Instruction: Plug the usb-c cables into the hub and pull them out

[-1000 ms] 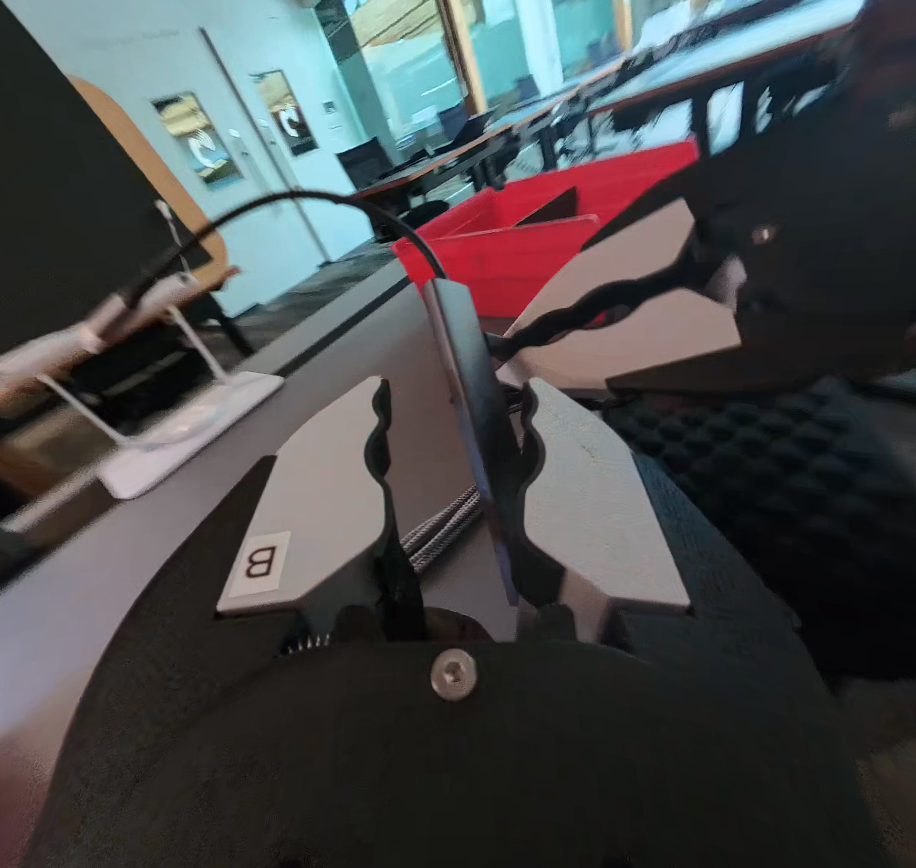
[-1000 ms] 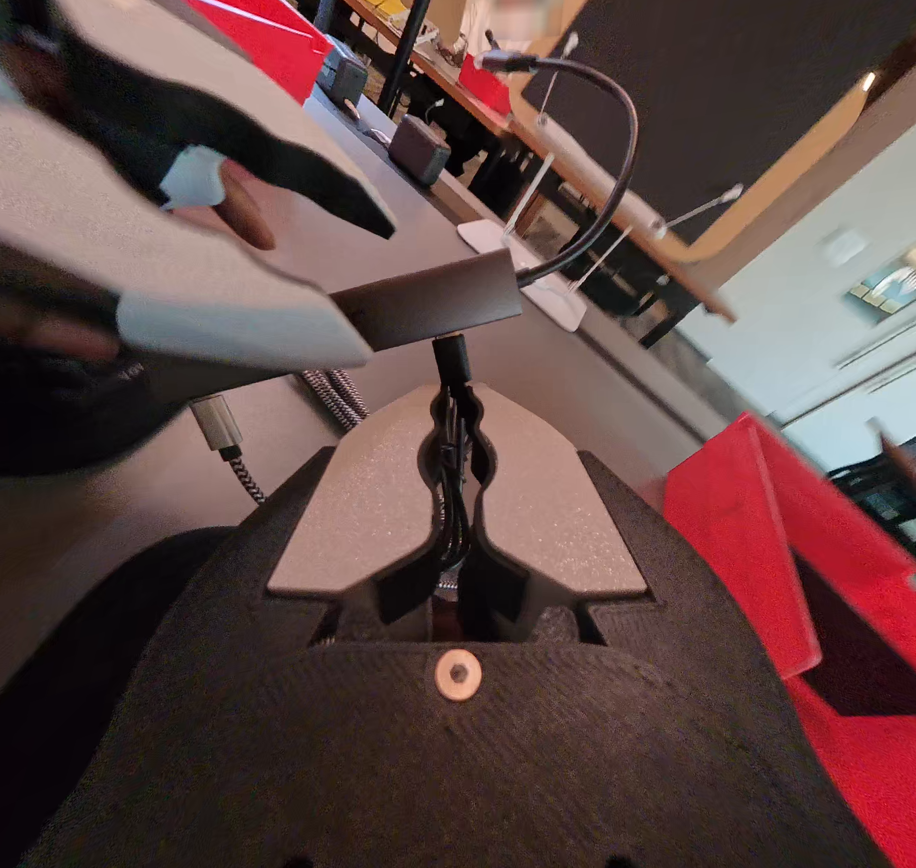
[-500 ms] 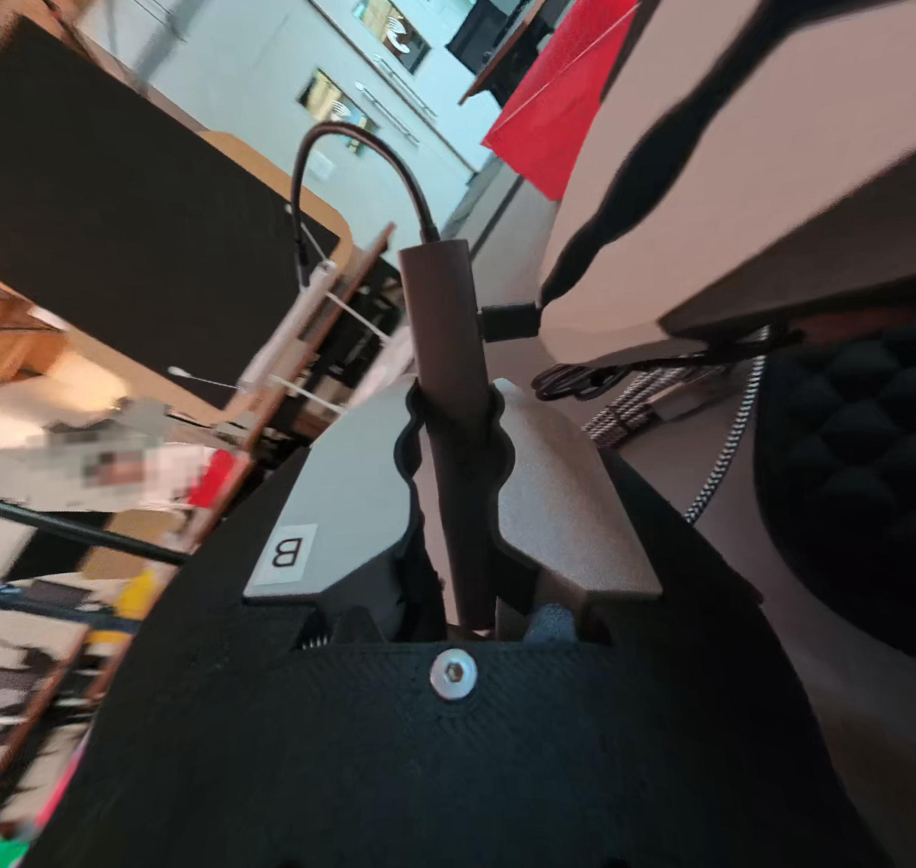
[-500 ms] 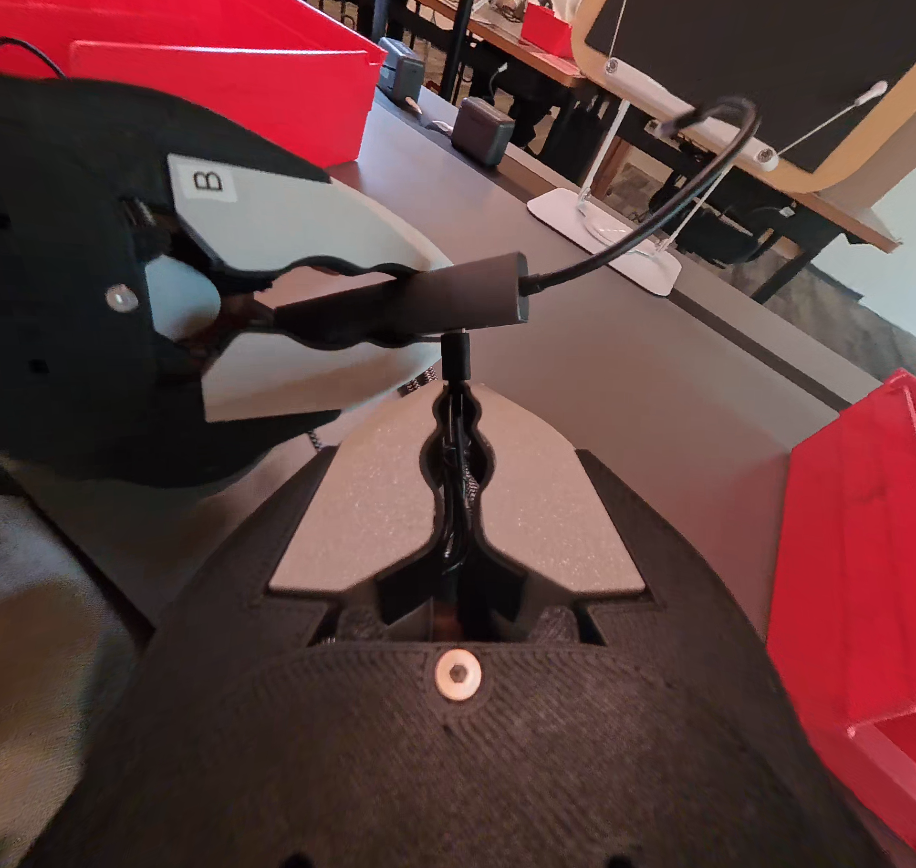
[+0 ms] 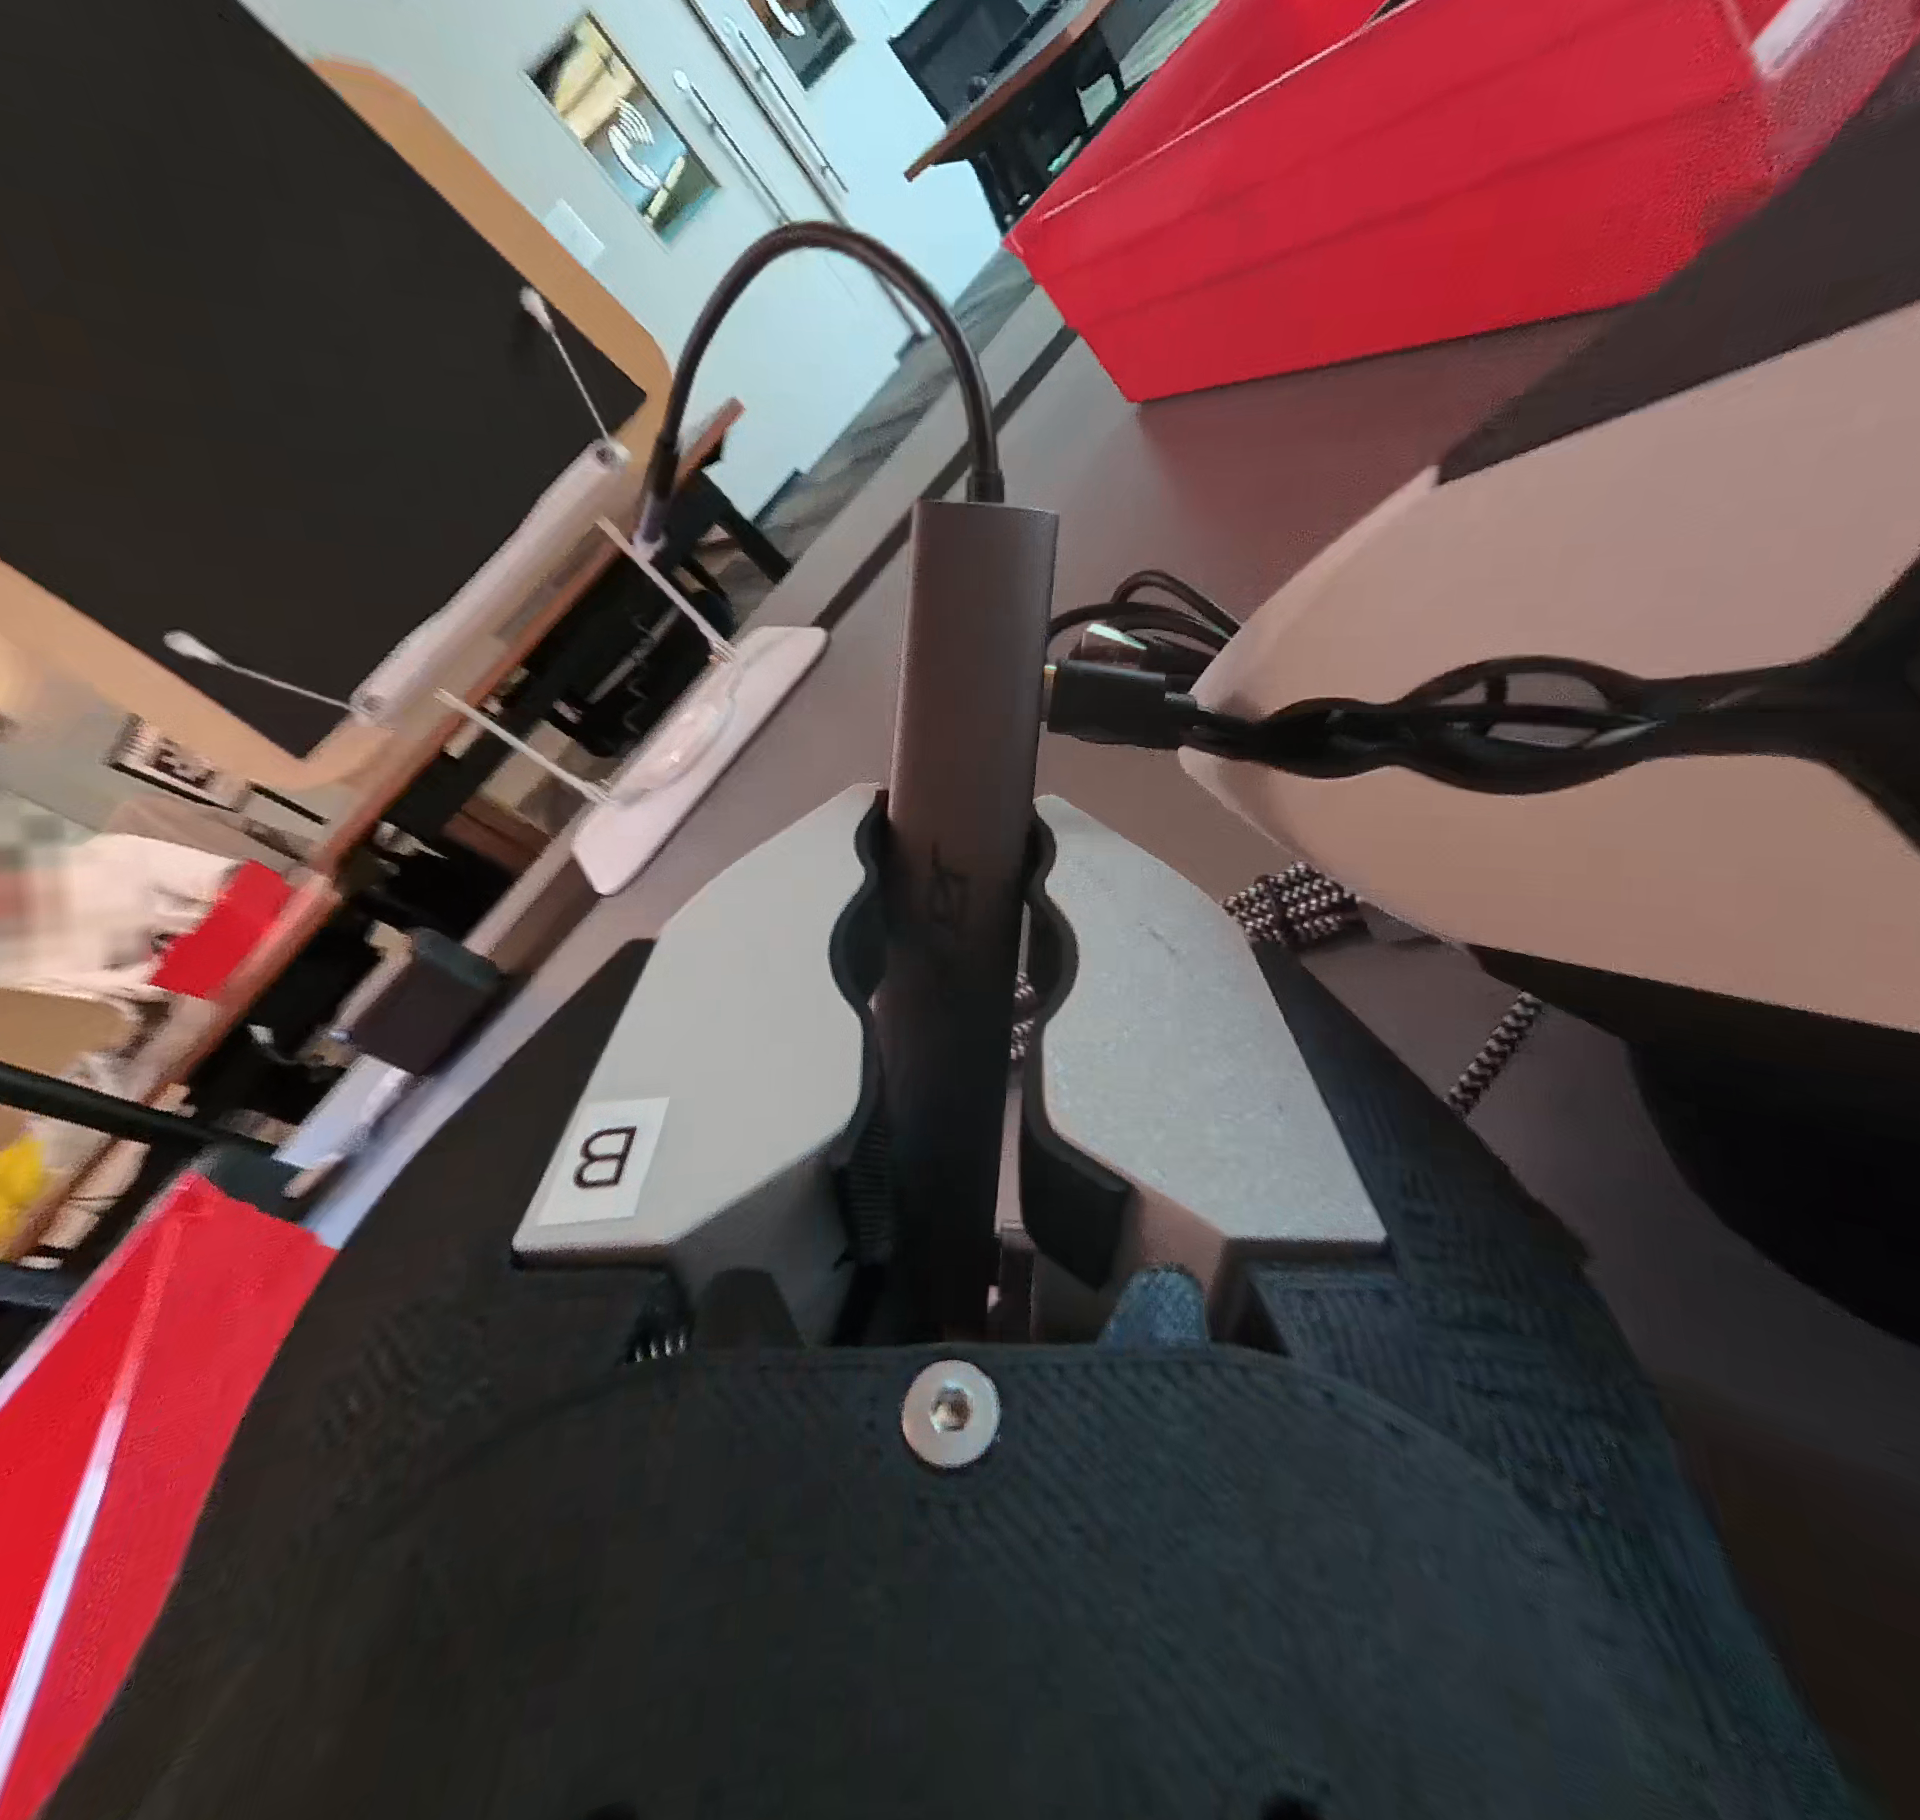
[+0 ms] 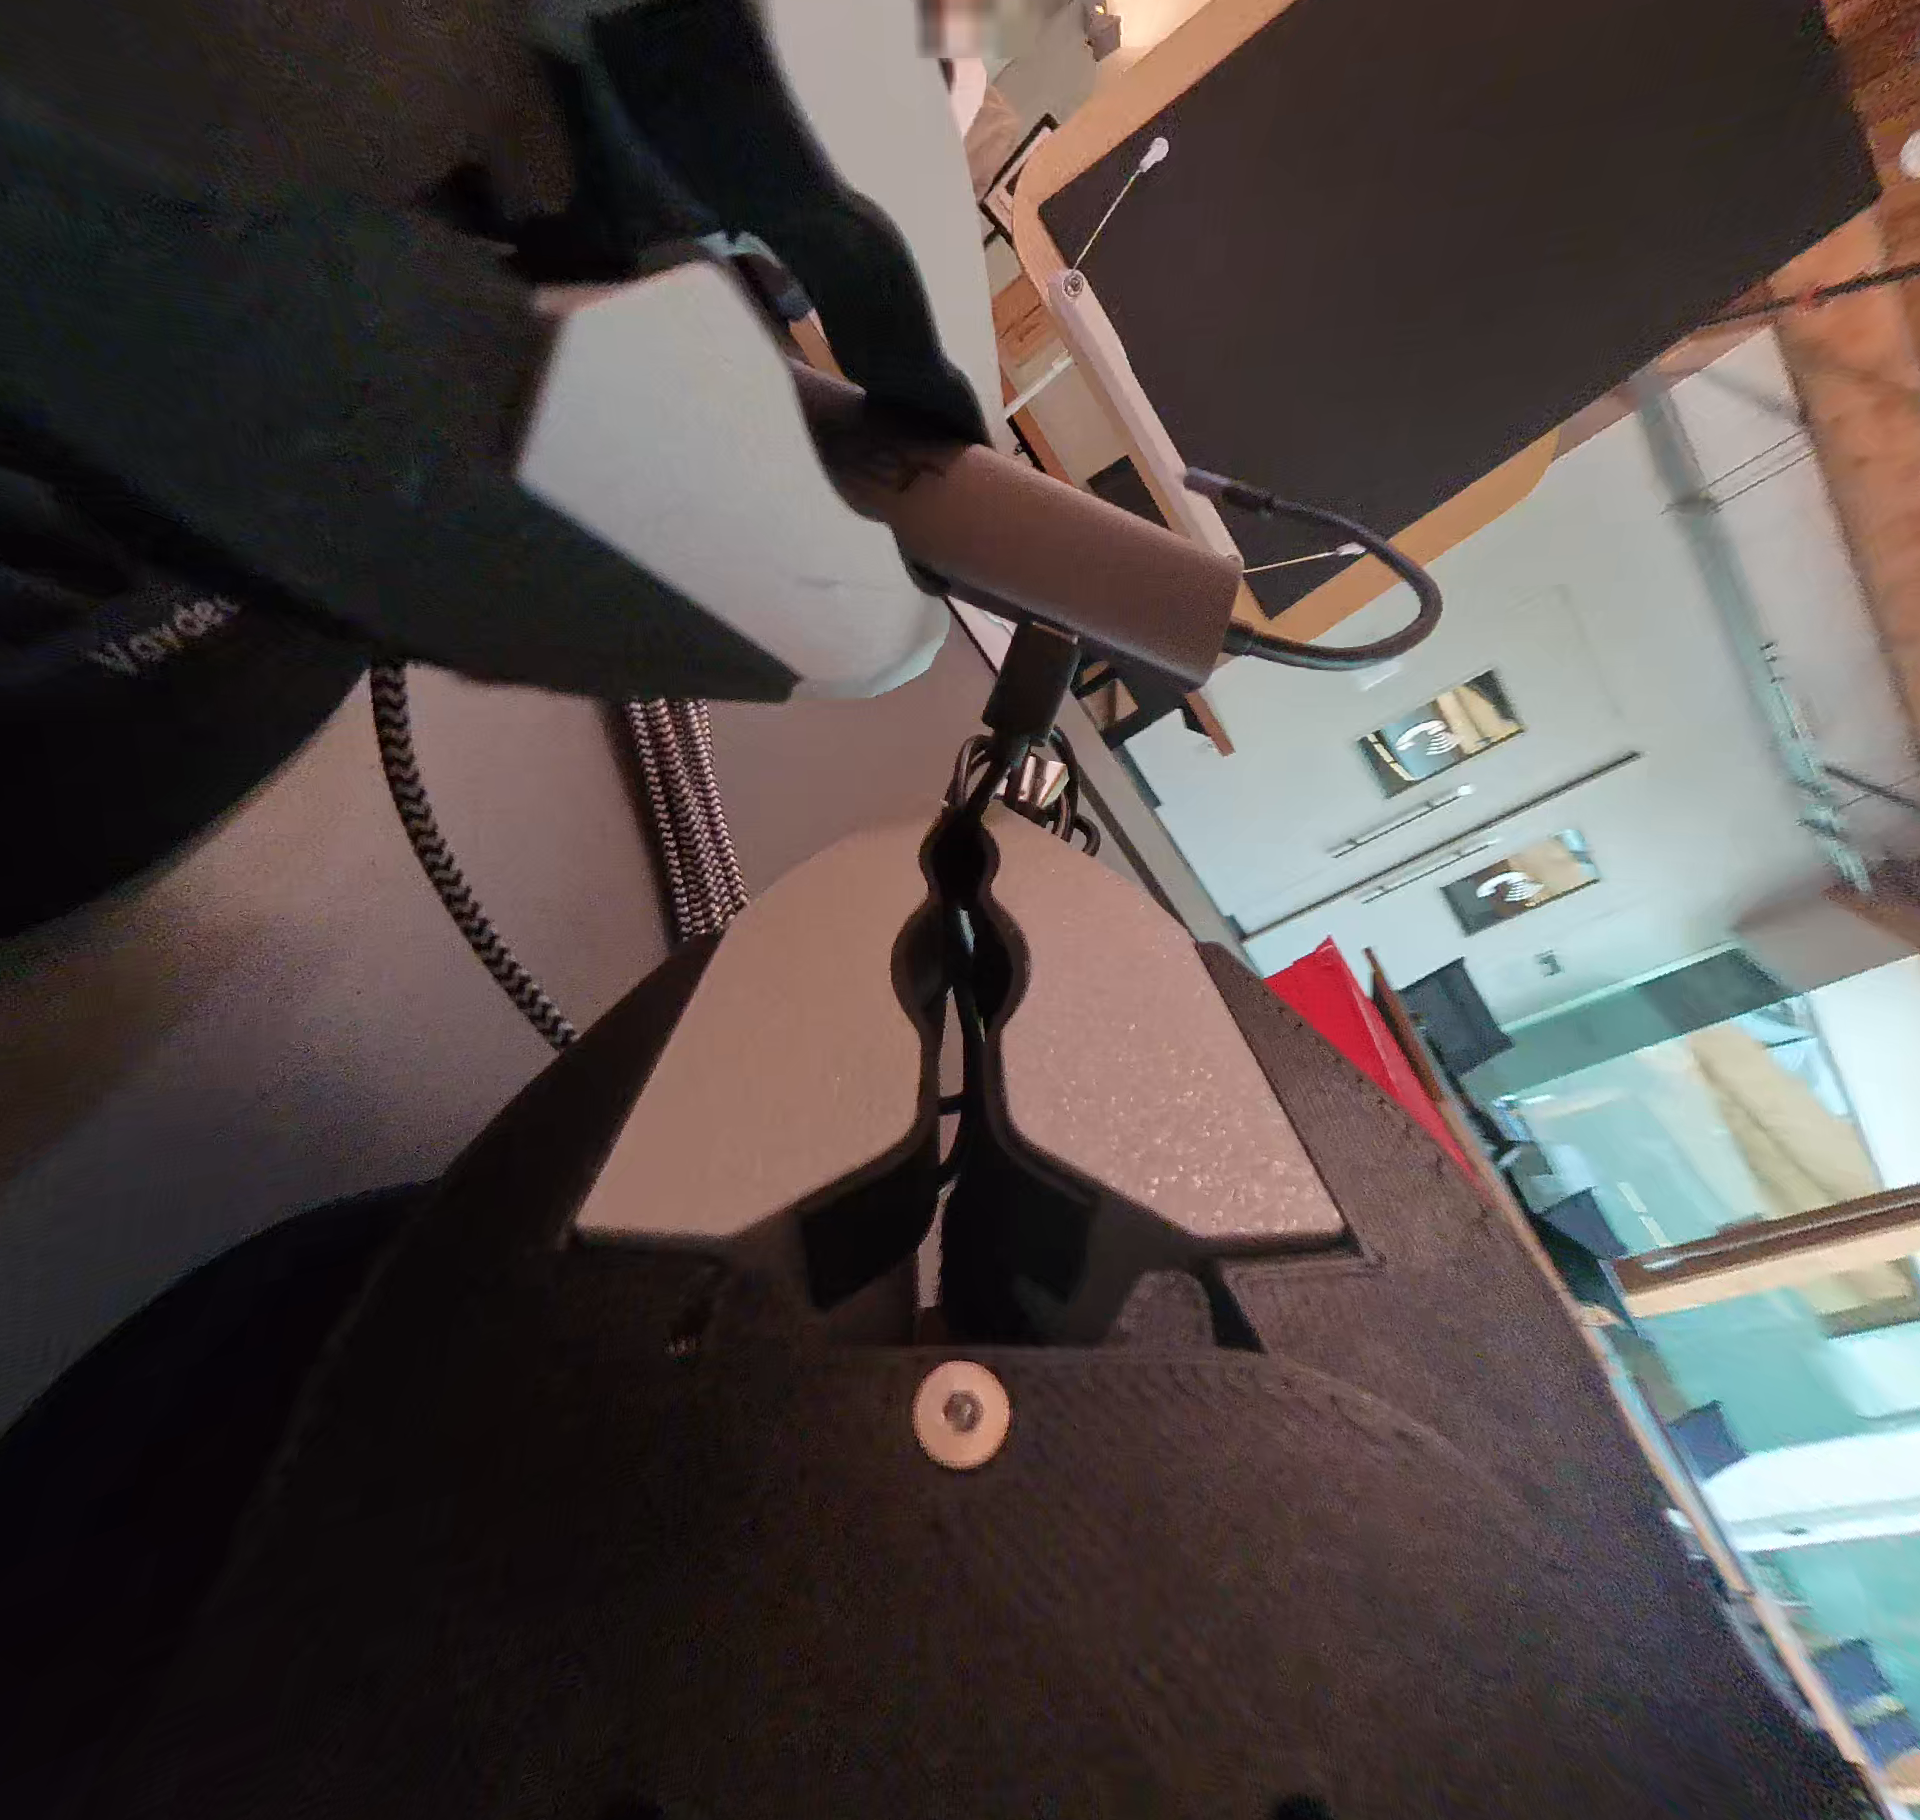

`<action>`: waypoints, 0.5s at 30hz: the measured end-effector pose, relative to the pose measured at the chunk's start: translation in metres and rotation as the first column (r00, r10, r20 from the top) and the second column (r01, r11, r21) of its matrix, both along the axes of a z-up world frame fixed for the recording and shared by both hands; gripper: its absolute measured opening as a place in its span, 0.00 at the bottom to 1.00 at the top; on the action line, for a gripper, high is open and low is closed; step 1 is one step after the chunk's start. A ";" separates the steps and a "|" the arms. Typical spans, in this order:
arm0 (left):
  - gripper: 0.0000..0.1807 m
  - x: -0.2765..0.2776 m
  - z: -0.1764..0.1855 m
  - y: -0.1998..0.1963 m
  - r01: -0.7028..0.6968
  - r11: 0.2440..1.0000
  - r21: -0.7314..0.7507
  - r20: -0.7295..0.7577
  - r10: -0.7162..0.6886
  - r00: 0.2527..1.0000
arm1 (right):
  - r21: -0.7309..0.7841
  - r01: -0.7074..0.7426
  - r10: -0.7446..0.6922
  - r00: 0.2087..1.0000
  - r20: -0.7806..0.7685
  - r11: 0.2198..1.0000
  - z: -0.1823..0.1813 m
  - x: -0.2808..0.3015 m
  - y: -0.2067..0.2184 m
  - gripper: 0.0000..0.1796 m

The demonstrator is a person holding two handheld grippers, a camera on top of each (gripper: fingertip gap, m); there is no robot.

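Both views have swung since a second ago; your left gripper (image 5: pixel 951 835) still pinches the slim grey metal hub (image 5: pixel 971 690), long axis along its fingers. Your right gripper (image 6: pixel 961 835) clamps the black usb-c cable (image 5: pixel 1107 705), plug seated crosswise at the hub's side.

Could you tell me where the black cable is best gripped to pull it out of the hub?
Grip the plug itself, from the side facing away from the hub. Its short, stiff body takes a straight pull; the thin cable now shut in the right gripper would bend.
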State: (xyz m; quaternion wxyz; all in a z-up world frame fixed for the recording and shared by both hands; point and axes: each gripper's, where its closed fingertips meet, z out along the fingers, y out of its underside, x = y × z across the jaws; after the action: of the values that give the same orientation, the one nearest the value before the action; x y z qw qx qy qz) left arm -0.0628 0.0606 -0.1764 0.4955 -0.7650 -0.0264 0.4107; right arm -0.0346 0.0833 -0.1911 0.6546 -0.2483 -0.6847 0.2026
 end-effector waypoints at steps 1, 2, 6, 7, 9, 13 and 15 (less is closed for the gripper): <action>0.12 -0.002 -0.002 -0.001 0.005 1.000 0.009 0.033 -0.005 0.999 | 0.006 -0.004 0.004 1.000 0.003 1.000 -0.001 0.000 -0.001 0.00; 0.12 -0.003 -0.003 -0.002 0.007 1.000 0.009 0.047 -0.007 0.999 | 0.001 -0.015 0.015 1.000 0.001 1.000 -0.001 0.000 -0.002 0.00; 0.13 -0.005 0.000 -0.001 0.002 1.000 0.006 0.002 -0.003 1.000 | -0.004 -0.023 0.023 1.000 -0.012 1.000 0.003 0.000 -0.002 0.00; 0.12 -0.004 0.002 -0.001 0.012 1.000 -0.006 -0.042 -0.013 0.999 | -0.036 -0.034 0.035 0.999 0.006 0.999 0.003 0.000 -0.002 0.00; 0.13 -0.002 0.006 -0.002 0.017 1.000 0.014 -0.041 -0.016 0.999 | -0.104 -0.078 0.078 0.997 -0.002 0.992 0.007 0.002 -0.003 0.00; 0.12 -0.001 0.000 -0.003 0.023 1.000 -0.010 -0.015 -0.023 1.000 | -0.153 -0.153 0.146 0.988 -0.055 0.976 0.021 0.009 -0.011 0.13; 0.12 0.004 -0.001 0.000 0.051 0.999 -0.009 -0.005 -0.051 0.999 | -0.144 -0.160 0.152 0.986 -0.063 0.977 0.022 0.010 -0.015 0.14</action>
State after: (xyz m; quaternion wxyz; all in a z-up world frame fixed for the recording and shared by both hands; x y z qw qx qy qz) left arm -0.0583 0.0609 -0.1776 0.5024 -0.7666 -0.0036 0.3999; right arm -0.0247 0.0683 -0.1689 0.6339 -0.2365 -0.6678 0.3101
